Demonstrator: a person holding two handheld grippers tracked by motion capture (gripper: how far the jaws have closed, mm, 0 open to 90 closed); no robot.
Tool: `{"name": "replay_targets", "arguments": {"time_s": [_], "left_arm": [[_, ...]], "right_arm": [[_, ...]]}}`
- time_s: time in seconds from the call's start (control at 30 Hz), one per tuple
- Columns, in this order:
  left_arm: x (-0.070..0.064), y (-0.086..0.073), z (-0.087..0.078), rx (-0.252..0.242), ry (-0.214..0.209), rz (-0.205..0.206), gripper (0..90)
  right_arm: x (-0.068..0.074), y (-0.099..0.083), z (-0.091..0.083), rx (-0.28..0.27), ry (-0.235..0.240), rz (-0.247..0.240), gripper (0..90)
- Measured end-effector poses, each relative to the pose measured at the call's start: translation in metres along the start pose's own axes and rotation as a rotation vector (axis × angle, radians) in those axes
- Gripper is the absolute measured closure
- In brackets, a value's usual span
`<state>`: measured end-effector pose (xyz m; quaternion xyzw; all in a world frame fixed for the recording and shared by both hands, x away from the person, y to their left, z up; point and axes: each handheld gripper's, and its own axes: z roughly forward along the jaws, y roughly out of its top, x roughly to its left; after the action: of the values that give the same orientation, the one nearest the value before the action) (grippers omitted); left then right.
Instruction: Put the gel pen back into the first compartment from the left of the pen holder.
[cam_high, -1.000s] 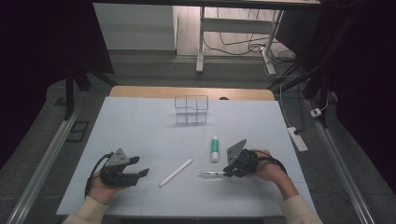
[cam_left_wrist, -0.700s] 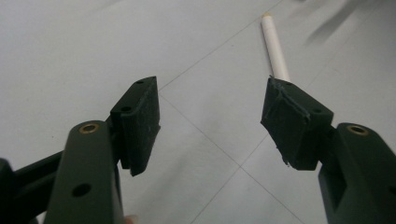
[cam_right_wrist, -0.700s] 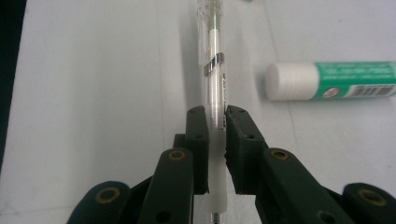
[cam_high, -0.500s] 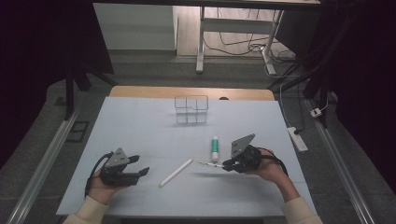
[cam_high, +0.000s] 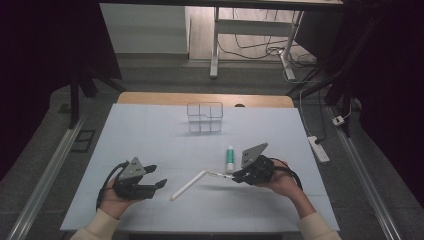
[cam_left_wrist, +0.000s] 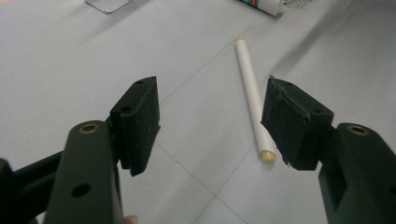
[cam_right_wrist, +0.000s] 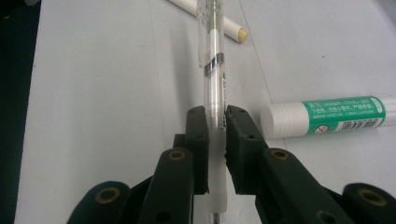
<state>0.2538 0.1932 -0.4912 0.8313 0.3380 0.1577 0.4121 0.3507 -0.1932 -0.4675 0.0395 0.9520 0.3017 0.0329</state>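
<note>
Clear pen (cam_right_wrist: 213, 65) clamped in right gripper (cam_right_wrist: 215, 122) fingers, lifted; organiser (cam_high: 205, 117) unfilled; left gripper (cam_left_wrist: 210, 116) fingers wide beside white stick (cam_left_wrist: 252, 95)

On the table (cam_high: 150, 130), the compartment box (cam_high: 205, 117) stands toward the far edge, near the middle. Nearer the person, the glue stick (cam_high: 230, 159) lies just left of the right gripper (cam_high: 235, 176), whose held pen (cam_high: 219, 175) points left toward the far end of the stick-shaped marker (cam_high: 188, 185). The left gripper (cam_high: 159, 176) sits left of that marker, which lies between the two grippers.
</note>
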Motion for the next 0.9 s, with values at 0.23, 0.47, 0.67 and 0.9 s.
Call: {"name": "replay_targets", "arguments": {"time_s": [0.23,0.47,0.67,0.9], "left_arm": [[0.000,0.002,0.001,-0.001,-0.011,-0.007,37.0],[-0.003,0.008,0.005,0.003,-0.025,0.012,37.0],[-0.004,0.011,0.007,0.004,-0.032,0.016,37.0],[-0.008,0.018,0.011,0.006,-0.049,0.034,37.0]], "right_arm": [[-0.001,0.000,-0.001,-0.012,-0.003,0.004,78.8],[0.000,0.003,0.001,-0.016,-0.003,0.001,78.7],[0.000,0.003,0.002,-0.017,-0.003,0.003,78.8],[0.001,0.006,0.004,-0.016,0.000,-0.002,78.8]]}}
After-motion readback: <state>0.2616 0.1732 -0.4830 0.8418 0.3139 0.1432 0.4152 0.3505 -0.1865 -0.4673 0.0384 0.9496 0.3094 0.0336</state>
